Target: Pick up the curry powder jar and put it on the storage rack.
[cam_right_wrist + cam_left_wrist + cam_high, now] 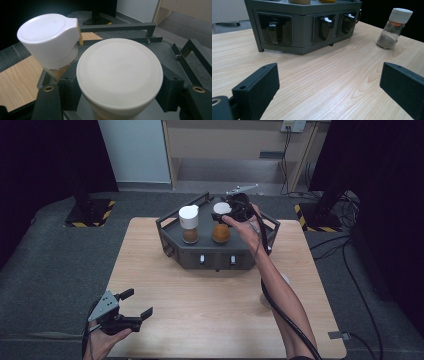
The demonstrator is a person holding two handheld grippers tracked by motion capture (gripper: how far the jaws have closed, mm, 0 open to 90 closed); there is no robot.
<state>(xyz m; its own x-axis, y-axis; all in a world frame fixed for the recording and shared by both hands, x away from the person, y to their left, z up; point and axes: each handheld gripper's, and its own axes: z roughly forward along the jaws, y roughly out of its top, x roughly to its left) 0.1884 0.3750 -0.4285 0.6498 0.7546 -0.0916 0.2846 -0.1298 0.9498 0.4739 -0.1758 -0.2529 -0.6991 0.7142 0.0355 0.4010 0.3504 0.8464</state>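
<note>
A grey hexagonal rack (215, 257) stands at the far middle of the wooden table (200, 325). On top of it stand two white-capped spice jars: one with brown contents (189, 225) on the left and one with orange contents (221, 231) on the right. My right gripper (227, 214) is shut on the orange jar's round cap (120, 72), a pad against each side. The brown jar's flip cap (50, 40) sits just beside it. My left gripper (138, 302) rests open near the table's front left corner, with its jaws wide (329, 75) and nothing between them.
A third jar with grey powder (393, 28) stands upright on the table right of the rack (304, 32), partly behind my right forearm (280, 295). The rack's front holds several small drawers. A railing (117, 27) runs along the rack's top edge.
</note>
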